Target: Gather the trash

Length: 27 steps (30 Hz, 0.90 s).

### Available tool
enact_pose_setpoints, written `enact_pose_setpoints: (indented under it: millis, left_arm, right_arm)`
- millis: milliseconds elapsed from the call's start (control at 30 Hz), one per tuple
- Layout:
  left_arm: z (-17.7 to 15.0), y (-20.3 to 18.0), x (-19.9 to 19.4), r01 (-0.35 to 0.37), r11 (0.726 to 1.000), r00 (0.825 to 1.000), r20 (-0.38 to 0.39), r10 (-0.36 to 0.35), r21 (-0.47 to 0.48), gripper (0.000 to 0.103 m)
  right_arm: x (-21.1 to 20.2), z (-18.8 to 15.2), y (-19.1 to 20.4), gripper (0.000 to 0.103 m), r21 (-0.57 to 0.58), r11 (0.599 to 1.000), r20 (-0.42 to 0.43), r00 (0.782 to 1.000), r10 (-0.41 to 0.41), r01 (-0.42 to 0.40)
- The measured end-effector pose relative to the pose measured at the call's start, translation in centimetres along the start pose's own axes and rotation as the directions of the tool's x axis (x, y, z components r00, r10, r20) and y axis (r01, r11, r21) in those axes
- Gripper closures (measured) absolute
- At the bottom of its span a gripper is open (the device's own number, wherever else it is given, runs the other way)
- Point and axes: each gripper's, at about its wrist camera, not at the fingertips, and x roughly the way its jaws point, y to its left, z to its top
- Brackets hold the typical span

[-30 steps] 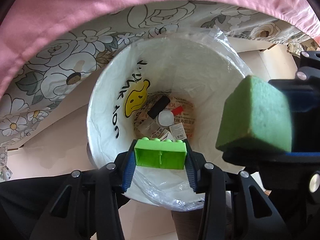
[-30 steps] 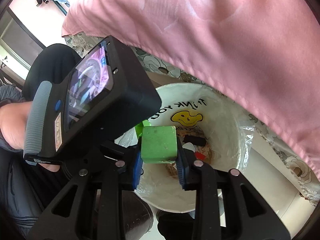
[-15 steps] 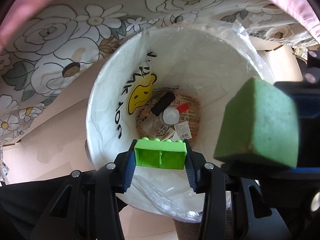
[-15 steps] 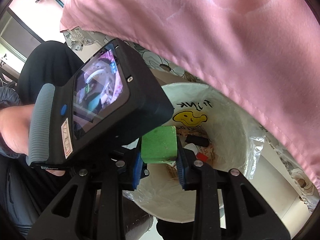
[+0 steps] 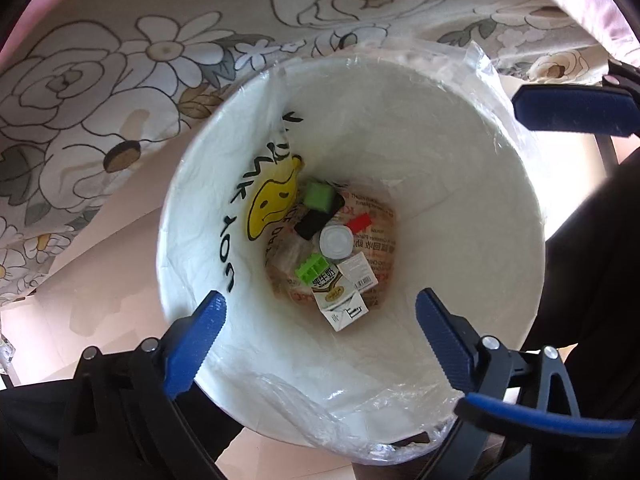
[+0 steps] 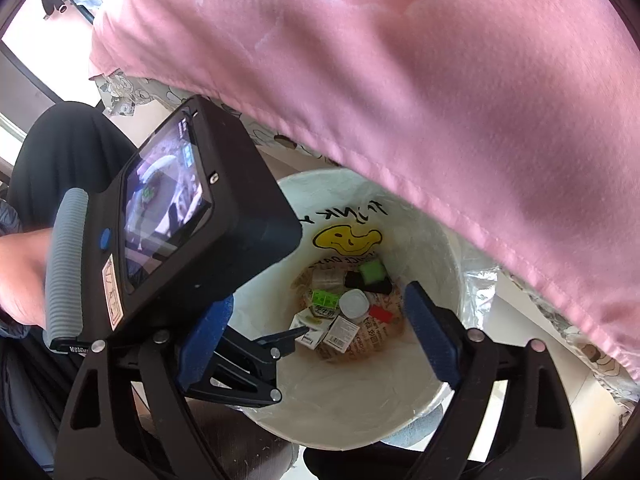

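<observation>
left gripper [image 5: 318,332]: jaws spread wide and opening, nothing between the blue pads, hangs straight over the bin mouth.
right gripper [image 6: 316,340]: jaws apart and opening, empty, angled down into the same bin; its pads also show at the right edge of the left view.
bin [image 5: 400,408]: white, clear liner, yellow smiley print on the inner wall, both grippers above it.
green brick [image 5: 314,269]: 1, toy block with studs, on the bin floor beside the white round lid [image 5: 336,242].
green sponge block [image 5: 319,197]: 1, on the bin floor, resting on a black item [image 5: 316,222].
other trash: 1 small red piece [image 5: 360,223], 2 printed cartons [image 5: 340,300].
left view only: floral sheet [image 5: 100,92] behind the bin.
right view only: pink cloth [image 6: 440,100] overhead, left gripper's screen unit [image 6: 168,216], person's hand [image 6: 20,272] on its grey grip.
</observation>
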Motion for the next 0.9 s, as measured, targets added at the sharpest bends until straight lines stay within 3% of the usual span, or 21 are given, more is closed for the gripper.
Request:
enact_pose_setpoints:
  millis: [400, 533, 767, 900]
  left_arm:
    - [-0.2, -0.3, -0.8, -0.009, 1.0, 1.0, 0.003, 0.009, 0.015, 0.004]
    - [-0.5, -0.5, -2.2, -0.025, 1.0, 0.999, 0.026, 0.025, -0.001, 0.004]
    - [-1.7, -0.4, -7.3, -0.05, 0.998, 0.989, 0.138, 0.056, -0.046, 0.004]
    - [-2.4, 0.0, -11.1, -0.068, 0.993, 0.972, 0.216, 0.088, -0.098, 0.004]
  right_arm:
    - [-0.7, -0.6, -0.5, 0.014, 0.014, 1.0, 0.013, 1.0, -0.014, 0.014]
    - [-2.4, -1.1, -0.6, 0.014, 0.042, 0.999, 0.052, 0.998, -0.023, 0.021]
    - [-7.9, -2.3, 0.2, 0.014, 0.142, 0.984, 0.157, 0.979, -0.126, 0.104]
    - [-11.0, -2.8, 1.0, 0.014, 0.213, 0.967, 0.185, 0.966, -0.182, 0.142]
